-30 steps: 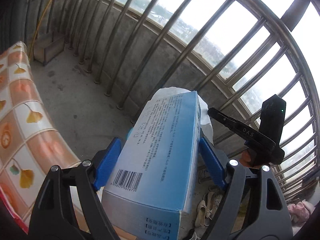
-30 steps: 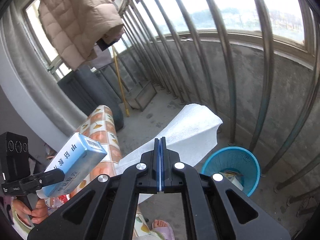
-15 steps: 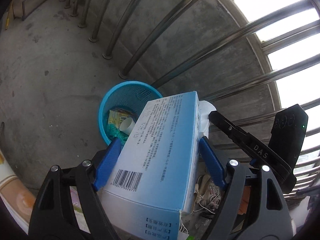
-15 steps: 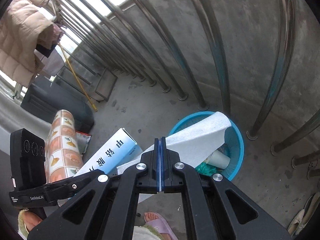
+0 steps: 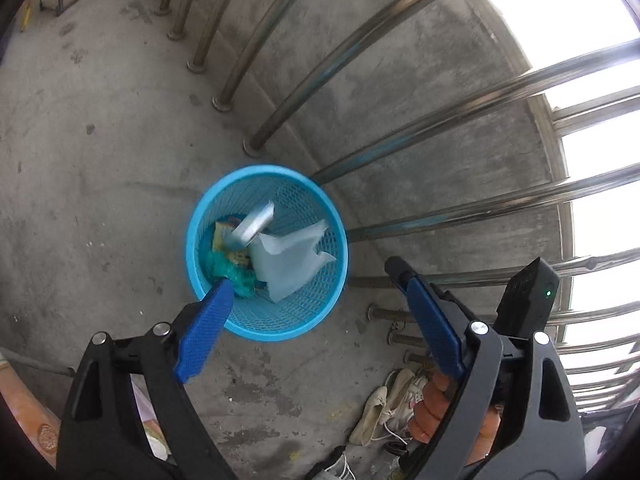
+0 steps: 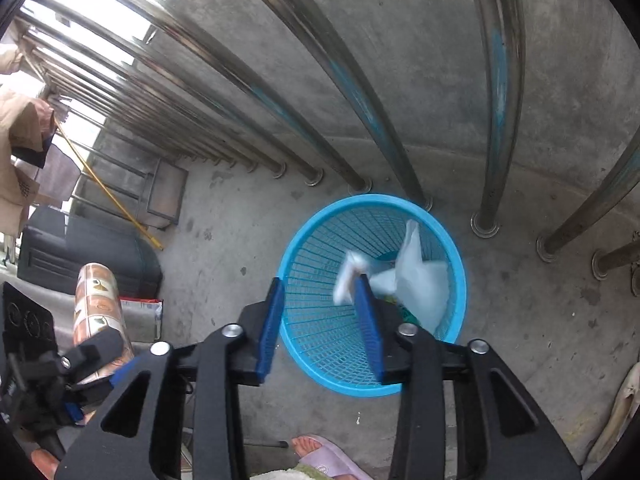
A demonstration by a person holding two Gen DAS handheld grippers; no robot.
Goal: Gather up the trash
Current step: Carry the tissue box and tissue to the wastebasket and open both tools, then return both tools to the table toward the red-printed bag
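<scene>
Both the left tongs point(image 5: 316, 300) and right tongs point(image 6: 320, 308) hang released, jaws spread, over the blue basket point(image 5: 208, 216), where a blurred box point(image 5: 254, 226), seemingly mid-fall, joins white tissue point(image 5: 288, 260).

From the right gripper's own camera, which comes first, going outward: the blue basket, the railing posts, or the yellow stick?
1. Blue basket, directly below the right gripper.
2. Railing posts, just behind the basket.
3. Yellow stick, far off left.

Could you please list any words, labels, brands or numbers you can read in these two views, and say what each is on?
None can be read.
The box dropping into the blue basket is motion-blurred; any print on it is illegible.
The wrappers lower in the basket are too small and blurred.
</scene>
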